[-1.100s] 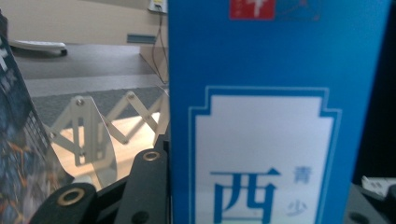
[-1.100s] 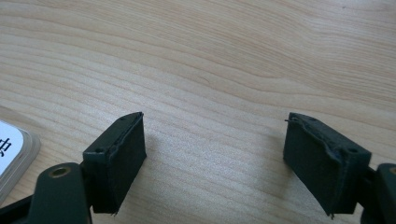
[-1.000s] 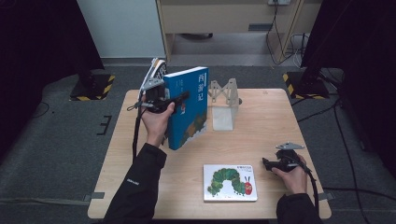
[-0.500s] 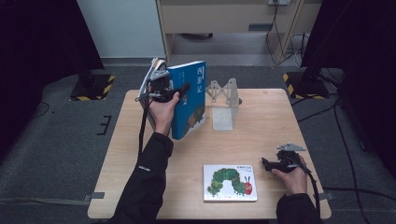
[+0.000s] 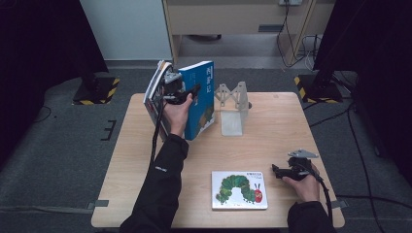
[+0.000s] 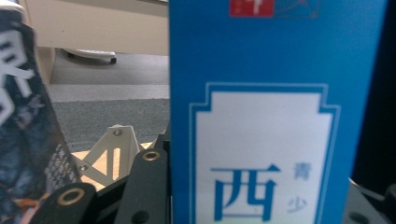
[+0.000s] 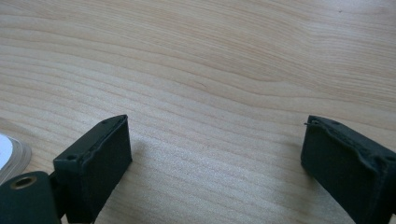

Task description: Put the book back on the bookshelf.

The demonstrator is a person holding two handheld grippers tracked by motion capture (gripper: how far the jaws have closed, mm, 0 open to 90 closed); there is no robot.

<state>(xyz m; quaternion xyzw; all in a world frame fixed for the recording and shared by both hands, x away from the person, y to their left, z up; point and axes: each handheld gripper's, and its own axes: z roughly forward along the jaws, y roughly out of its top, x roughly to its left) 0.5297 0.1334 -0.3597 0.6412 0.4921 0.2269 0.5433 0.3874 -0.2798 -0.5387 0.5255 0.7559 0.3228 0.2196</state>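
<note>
Left gripper [image 5: 187, 92] clamped on the top edge of the blue book [image 5: 201, 104], standing it upright beside the metal bookend [image 5: 232, 104] at the back of the table [image 5: 272, 126], probably to lean it there. Right gripper [image 5: 282, 172] resting low with jaws wide apart, near the caterpillar picture book [image 5: 239, 190]. Large character "西" legible on the blue cover

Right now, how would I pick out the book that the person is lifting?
Look to the far left part of the wooden table. There the left gripper holds the blue book upright, unlike the caterpillar book lying flat near the front edge.
</note>
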